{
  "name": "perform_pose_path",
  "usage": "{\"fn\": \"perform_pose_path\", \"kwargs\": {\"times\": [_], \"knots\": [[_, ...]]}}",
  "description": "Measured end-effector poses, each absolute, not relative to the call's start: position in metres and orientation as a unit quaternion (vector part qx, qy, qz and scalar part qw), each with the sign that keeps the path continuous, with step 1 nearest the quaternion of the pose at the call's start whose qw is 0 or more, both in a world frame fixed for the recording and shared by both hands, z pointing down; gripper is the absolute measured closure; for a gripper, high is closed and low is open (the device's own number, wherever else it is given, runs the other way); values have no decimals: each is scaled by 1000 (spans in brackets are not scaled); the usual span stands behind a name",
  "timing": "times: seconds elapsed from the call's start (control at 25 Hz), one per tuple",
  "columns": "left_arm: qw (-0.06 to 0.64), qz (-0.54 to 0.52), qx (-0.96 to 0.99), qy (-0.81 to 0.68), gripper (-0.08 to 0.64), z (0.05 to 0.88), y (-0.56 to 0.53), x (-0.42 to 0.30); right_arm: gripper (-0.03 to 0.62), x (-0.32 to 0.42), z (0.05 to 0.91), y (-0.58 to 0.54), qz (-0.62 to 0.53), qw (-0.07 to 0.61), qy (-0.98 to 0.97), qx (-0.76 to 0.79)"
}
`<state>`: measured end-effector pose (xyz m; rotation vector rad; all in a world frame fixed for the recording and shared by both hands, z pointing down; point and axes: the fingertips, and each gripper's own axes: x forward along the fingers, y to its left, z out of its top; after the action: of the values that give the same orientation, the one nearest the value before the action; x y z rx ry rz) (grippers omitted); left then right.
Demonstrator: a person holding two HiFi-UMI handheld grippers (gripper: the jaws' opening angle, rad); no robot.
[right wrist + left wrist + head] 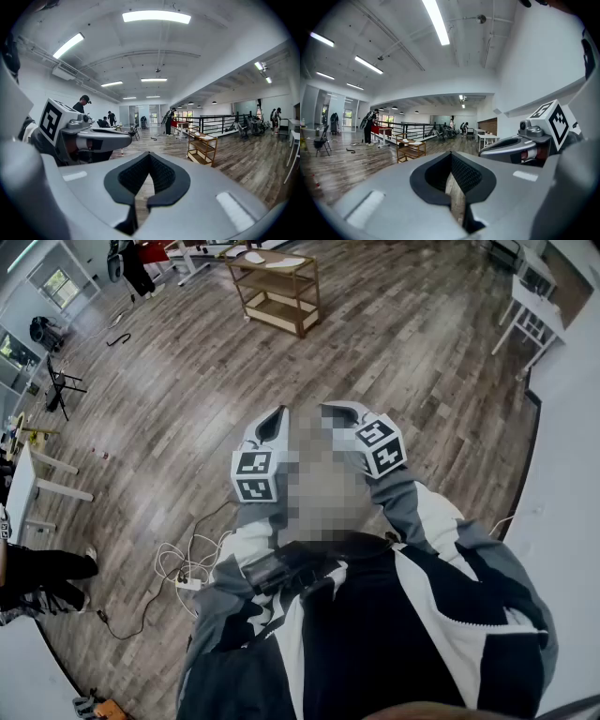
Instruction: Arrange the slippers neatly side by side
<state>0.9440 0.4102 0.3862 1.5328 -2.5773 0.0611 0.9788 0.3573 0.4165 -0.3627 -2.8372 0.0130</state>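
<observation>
wood-plank floor [187,381] is filling the head view, with a wooden shelf unit [277,287] standing far off near the top edge and white cables [183,568] lying on the floor near the person's jacket [375,634]. the left gripper [272,425] and the right gripper [345,412] are hovering side by side, close before the chest. in the left gripper view the jaws are pressing together with nothing between them, and the right gripper is showing just beside. in the right gripper view the jaws are also pressing together on nothing. the slippers are appearing in none of the views.
</observation>
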Motion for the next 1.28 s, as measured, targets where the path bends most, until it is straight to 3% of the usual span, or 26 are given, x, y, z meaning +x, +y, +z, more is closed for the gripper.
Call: {"fn": "perform_pose_path", "kwargs": {"times": [1.28], "knots": [[70,26,519,-851,558,399,413,919,588,955,414,369,3,137,-981,-134]]}}
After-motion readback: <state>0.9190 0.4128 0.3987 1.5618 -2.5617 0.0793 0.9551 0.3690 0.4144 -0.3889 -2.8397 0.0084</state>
